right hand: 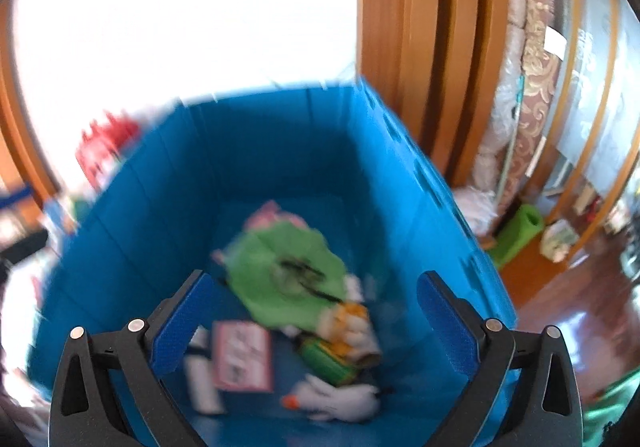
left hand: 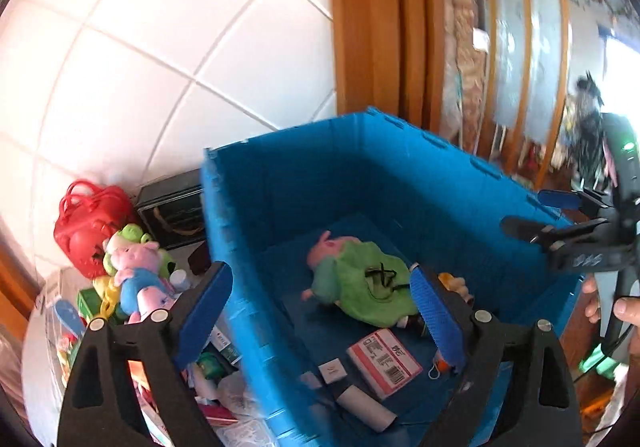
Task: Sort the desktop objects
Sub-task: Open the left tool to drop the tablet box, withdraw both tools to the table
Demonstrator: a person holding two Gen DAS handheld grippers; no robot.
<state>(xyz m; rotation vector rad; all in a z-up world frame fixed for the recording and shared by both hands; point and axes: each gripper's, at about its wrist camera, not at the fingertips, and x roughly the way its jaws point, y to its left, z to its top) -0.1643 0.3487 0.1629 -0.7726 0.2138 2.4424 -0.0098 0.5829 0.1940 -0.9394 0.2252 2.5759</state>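
A deep blue bin [left hand: 400, 183] fills the middle of both views. On its floor lie a pink pig plush in a green costume [left hand: 360, 283], a pink-and-white labelled box [left hand: 384, 361], a small white card [left hand: 332, 369] and a paper tube [left hand: 366, 407]. My left gripper [left hand: 320, 311] hangs open above the bin's left wall, holding nothing. The right gripper [left hand: 524, 211] shows over the bin's right rim, held by a hand [left hand: 624, 307]. In the blurred right wrist view, my right gripper [right hand: 312, 327] is open and empty above the green plush [right hand: 288, 275], the box [right hand: 242, 355] and a white goose toy [right hand: 336, 399].
Left of the bin is a heap of toys: a red toy bag [left hand: 88, 227], a pig plush in blue [left hand: 138, 279], a black box [left hand: 172, 211] and small packets. A white tiled wall [left hand: 180, 47] stands behind, a wooden door frame [left hand: 372, 27] to the right, and a green roll [right hand: 520, 235] on the wooden floor.
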